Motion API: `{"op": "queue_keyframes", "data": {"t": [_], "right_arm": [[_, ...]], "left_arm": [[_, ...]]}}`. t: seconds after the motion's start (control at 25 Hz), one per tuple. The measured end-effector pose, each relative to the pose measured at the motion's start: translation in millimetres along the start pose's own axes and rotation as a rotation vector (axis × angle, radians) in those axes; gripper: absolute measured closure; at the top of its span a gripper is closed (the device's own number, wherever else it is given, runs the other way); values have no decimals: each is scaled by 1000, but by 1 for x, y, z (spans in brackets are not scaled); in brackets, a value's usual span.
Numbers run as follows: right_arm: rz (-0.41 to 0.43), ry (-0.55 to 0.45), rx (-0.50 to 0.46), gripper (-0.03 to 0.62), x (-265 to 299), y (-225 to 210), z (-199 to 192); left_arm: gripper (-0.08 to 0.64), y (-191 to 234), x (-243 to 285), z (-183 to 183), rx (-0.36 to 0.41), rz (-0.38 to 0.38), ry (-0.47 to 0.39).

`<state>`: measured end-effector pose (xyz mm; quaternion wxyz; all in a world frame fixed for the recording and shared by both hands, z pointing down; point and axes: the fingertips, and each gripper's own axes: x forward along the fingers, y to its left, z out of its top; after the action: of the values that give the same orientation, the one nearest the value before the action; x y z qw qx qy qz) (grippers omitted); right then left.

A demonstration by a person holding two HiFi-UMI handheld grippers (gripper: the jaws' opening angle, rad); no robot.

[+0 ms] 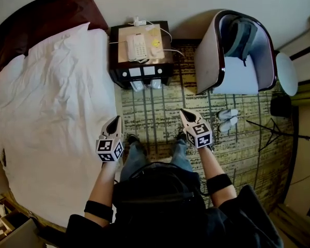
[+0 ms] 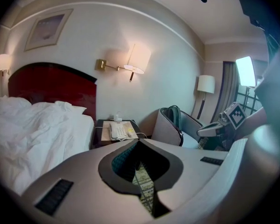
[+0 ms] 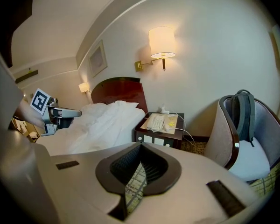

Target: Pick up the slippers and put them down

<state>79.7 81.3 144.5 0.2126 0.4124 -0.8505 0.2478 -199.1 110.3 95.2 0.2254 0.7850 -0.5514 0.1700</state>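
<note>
At far left, a white bed point(image 1: 51, 112). Left gripper point(image 1: 114, 120) is held at the bed's edge, fingers clenched together with nothing between them. Patterned carpet point(image 1: 155, 107) fills the middle. Right gripper point(image 1: 184, 112) is over the carpet, fingers likewise clenched and empty. Slippers point(image 1: 227, 121): a white pair, side by side on the carpet, to the right of the right gripper and apart from it. Just beyond them, an armchair point(image 1: 209, 56) with a backpack point(image 1: 241, 35) propped in it.

light: warm wall lamp point(image 3: 162, 42), dim room | fisheye edges dark, vignetted | focus: sharp
</note>
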Motion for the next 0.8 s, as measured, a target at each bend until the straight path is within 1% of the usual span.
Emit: {"op": "queue_keyframes", "data": {"t": [0.08, 0.16, 0.24, 0.32, 0.4, 0.44, 0.52, 0.6, 0.68, 0.8], "right_arm": [[23, 9, -6, 591, 13, 3, -4], [43, 27, -22, 591, 31, 7, -10], [57, 50, -28, 591, 53, 13, -18], [71, 60, -17, 591, 74, 20, -24], [87, 68, -7, 591, 95, 27, -31], [97, 75, -5, 591, 107, 31, -37], [116, 94, -8, 591, 131, 36, -50], [130, 112, -14, 591, 157, 38, -66], [135, 121, -10, 591, 187, 37, -82], [129, 123, -1, 591, 234, 25, -111]], "left_arm": [[559, 2, 9, -4, -61, -4, 5], [557, 4, 22, -13, -142, -10, 5], [533, 7, 35, -28, -210, -30, 19], [507, 8, 51, -47, -249, -51, 50], [480, 11, 68, -68, -294, -61, 78], [470, 13, 78, -79, -332, -62, 87], [428, 20, 100, -104, -424, -55, 97], [414, 31, 125, -132, -501, -41, 105], [382, 44, 153, -159, -545, -35, 111], [338, 65, 200, -202, -574, -31, 123]]}}
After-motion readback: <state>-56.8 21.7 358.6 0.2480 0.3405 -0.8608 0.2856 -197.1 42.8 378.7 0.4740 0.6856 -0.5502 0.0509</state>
